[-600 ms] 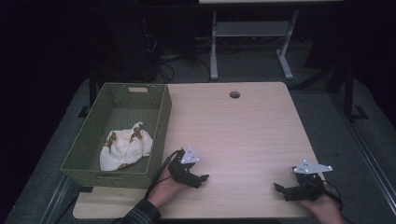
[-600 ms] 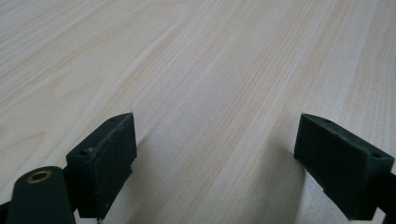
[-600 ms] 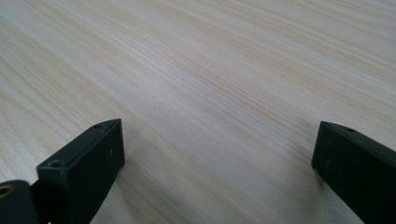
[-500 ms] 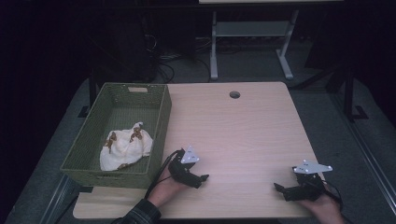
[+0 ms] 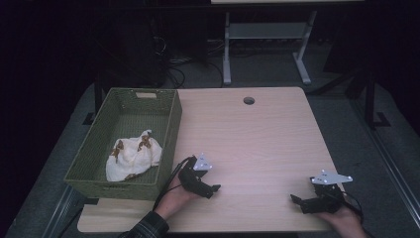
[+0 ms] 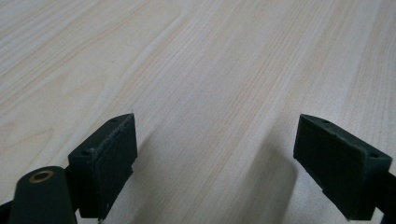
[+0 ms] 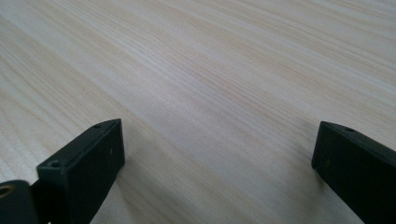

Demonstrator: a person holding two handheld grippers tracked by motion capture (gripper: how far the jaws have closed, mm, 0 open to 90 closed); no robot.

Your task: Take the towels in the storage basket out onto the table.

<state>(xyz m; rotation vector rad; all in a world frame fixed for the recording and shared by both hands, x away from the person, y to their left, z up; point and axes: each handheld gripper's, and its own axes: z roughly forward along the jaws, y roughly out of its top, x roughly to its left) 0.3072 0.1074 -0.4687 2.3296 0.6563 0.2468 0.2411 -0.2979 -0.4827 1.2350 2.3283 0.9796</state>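
Observation:
My left gripper (image 5: 214, 189) rests low over the pale wooden table (image 5: 247, 139) near its front edge, just right of the green basket (image 5: 168, 124). In the left gripper view its jaws (image 6: 215, 158) stand wide apart with bare wood between them. My right gripper (image 5: 297, 201) lies near the front right corner, pointing left. In the right gripper view its jaws (image 7: 217, 163) are also spread wide over bare table. A crumpled white cloth with brown marks (image 5: 133, 156) lies inside the basket.
The basket stands along the table's left side, partly over the edge. A small round hole (image 5: 248, 100) sits near the table's far edge. A metal stand (image 5: 267, 39) and cables are on the dark floor beyond.

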